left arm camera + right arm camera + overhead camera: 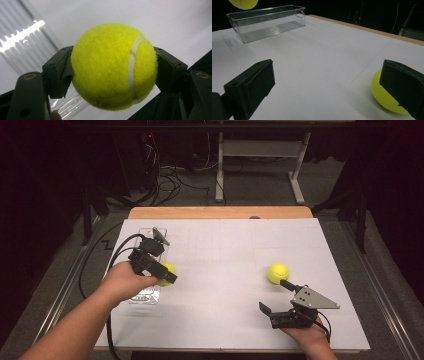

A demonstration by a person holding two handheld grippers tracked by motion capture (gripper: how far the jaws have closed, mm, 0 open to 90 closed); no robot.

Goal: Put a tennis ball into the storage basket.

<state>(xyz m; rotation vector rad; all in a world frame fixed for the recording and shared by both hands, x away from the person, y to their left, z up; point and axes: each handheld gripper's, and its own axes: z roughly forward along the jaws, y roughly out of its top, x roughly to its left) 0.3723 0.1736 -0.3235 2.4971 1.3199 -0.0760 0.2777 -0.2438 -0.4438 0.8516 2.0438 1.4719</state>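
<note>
A yellow tennis ball (169,272) (113,66) is pinched between the two black jaws of my left gripper (161,272) (113,68), which holds it in the air at the right side of a clear plastic bin (145,296) (22,47). That same ball (243,3) hangs over the bin (267,22) in the right gripper view. A second tennis ball (278,273) (384,97) lies on the white table at the right. My right gripper (276,298) (329,82) stands open near the front edge, its far jaw beside this ball, nothing between the pads.
A white sheet (225,270) covers the table, and a strip of wood (220,212) shows along its far edge. Beyond it the floor holds cables (165,180) and a white desk frame (260,165). Metal rails (65,285) run along both sides.
</note>
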